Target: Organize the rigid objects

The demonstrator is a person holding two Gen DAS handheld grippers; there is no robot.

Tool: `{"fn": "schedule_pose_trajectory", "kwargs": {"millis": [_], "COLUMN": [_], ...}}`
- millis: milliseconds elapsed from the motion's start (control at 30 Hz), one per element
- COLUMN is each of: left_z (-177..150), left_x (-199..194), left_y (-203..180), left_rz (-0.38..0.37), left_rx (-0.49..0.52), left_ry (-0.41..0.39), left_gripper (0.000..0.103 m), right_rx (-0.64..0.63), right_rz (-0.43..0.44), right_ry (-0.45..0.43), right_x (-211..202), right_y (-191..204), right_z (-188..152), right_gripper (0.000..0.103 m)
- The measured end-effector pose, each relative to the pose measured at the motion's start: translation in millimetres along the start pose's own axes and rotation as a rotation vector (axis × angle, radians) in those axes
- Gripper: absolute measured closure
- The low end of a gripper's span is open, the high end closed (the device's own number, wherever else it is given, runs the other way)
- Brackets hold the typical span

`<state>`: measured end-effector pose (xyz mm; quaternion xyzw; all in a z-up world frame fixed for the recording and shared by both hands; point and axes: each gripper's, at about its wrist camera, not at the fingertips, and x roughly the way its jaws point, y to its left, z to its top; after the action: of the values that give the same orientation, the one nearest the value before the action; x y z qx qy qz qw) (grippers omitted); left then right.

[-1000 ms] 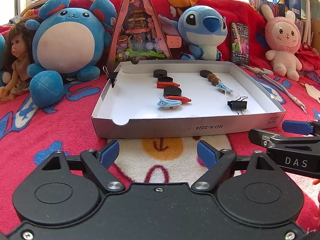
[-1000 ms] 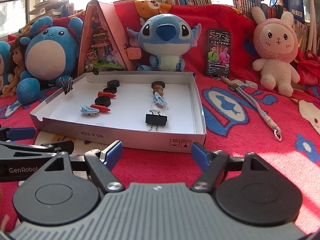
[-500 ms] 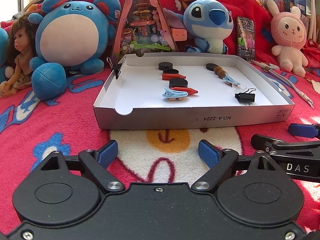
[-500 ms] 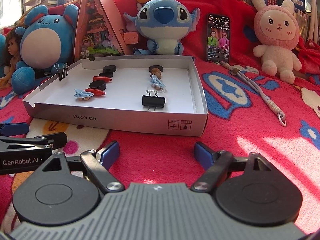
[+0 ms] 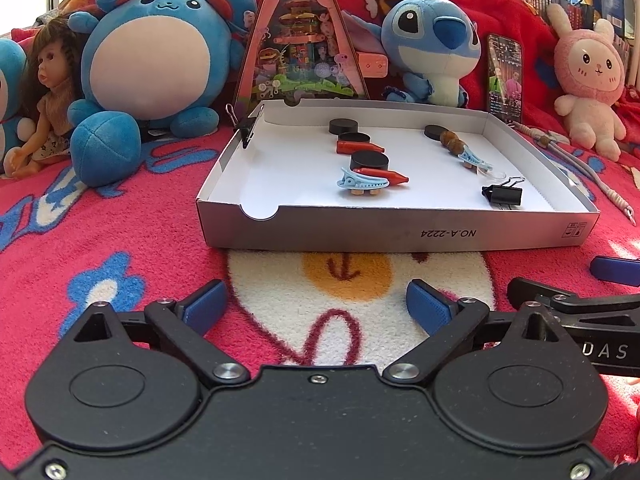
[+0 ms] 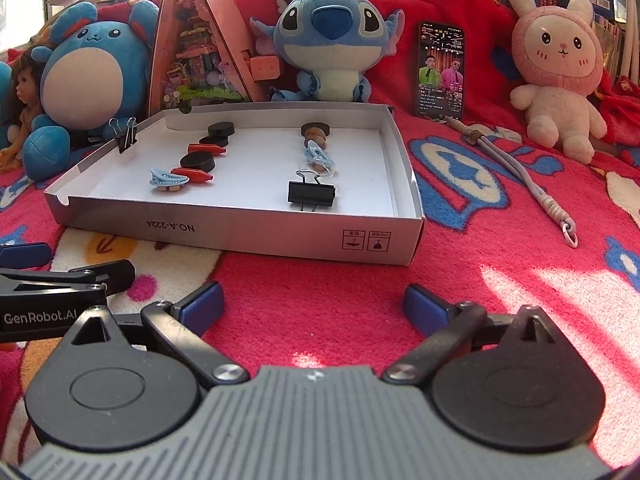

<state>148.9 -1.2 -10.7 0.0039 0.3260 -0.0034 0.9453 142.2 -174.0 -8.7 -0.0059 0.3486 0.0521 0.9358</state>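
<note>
A shallow white cardboard box (image 5: 400, 235) (image 6: 240, 232) lies on the red blanket. In it lie black discs (image 5: 369, 160) (image 6: 197, 161), red crayons (image 5: 386, 176) (image 6: 191, 174), light blue hair clips (image 5: 360, 181) (image 6: 167, 178), a brown bead string (image 5: 452, 142) and a black binder clip (image 5: 502, 194) (image 6: 311, 193). Another binder clip (image 5: 247, 126) (image 6: 127, 136) grips the box's left wall. My left gripper (image 5: 318, 306) is open and empty in front of the box. My right gripper (image 6: 312, 304) is open and empty, to the right of the left one.
Plush toys, a doll (image 5: 48, 92), a triangular toy box (image 5: 304, 40) and a phone (image 6: 442, 70) stand behind the box. A grey cord (image 6: 516, 168) lies on the blanket to the right. The right gripper's fingers (image 5: 616, 268) show at the left view's right edge.
Both grippers have pulled back slightly and tilted, so the box sits a little lower and farther left in view. Nothing in the box moved. Both stay open.
</note>
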Motion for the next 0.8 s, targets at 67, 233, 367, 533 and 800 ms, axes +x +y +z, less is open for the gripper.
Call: {"fn": "schedule_pose_trajectory", "kwargs": {"millis": [67, 233, 367, 533, 800], "left_z": [-0.3, -0.1, -0.2, 0.0, -0.1], "left_x": [-0.3, -0.4, 1.2, 2.5, 2.7], "left_y": [0.3, 0.3, 1.5, 1.7, 1.9], "left_rz": [0.001, 0.001, 0.006, 0.011, 0.01], "left_rx": [-0.001, -0.001, -0.006, -0.008, -0.009], "left_ry": [0.001, 0.001, 0.006, 0.011, 0.011], "left_gripper": [0.006, 0.005, 0.002, 0.0, 0.0], "right_rx": [0.001, 0.004, 0.009, 0.01, 0.017], "right_rz": [0.0, -0.004, -0.009, -0.01, -0.039], "right_ry": [0.0, 0.002, 0.004, 0.003, 0.005], "right_x": [0.2, 0.5, 0.7, 0.8, 0.6], "right_y": [-0.2, -0.6, -1.1, -1.3, -2.1], "right_z": [-0.3, -0.2, -0.1, -0.3, -1.3], "right_gripper": [0.002, 0.001, 0.0, 0.0, 0.0]}}
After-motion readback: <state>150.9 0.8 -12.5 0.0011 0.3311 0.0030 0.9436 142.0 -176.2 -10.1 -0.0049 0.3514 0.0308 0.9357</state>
